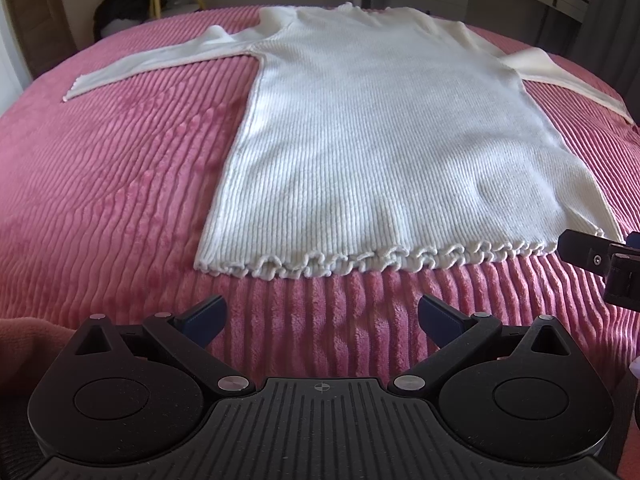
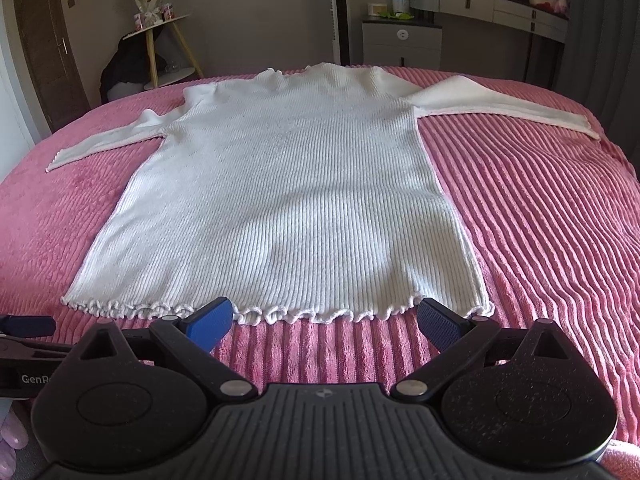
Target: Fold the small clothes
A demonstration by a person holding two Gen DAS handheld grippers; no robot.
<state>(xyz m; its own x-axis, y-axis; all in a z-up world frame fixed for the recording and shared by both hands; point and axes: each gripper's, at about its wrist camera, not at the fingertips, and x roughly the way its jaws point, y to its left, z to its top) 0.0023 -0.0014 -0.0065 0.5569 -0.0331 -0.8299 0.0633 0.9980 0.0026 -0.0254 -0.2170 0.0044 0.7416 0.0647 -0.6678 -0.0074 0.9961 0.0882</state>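
A: What's on the bed?
B: White ribbed sweater, laid flat on the pink ribbed blanket, neck at the far end, both sleeves spread out to the sides.
A: Hem?
B: Frilly hem is the nearest edge, right in front of the right gripper.
A: Gripper state?
B: Jaws spread wide, nothing between them. Blue pads sit just short of the hem, approx. level w/ it.
A: Other gripper?
B: Left gripper pokes in at the left edge, only partly seen.
A: Background?
B: Small round side table far left, grey dresser behind the bed.
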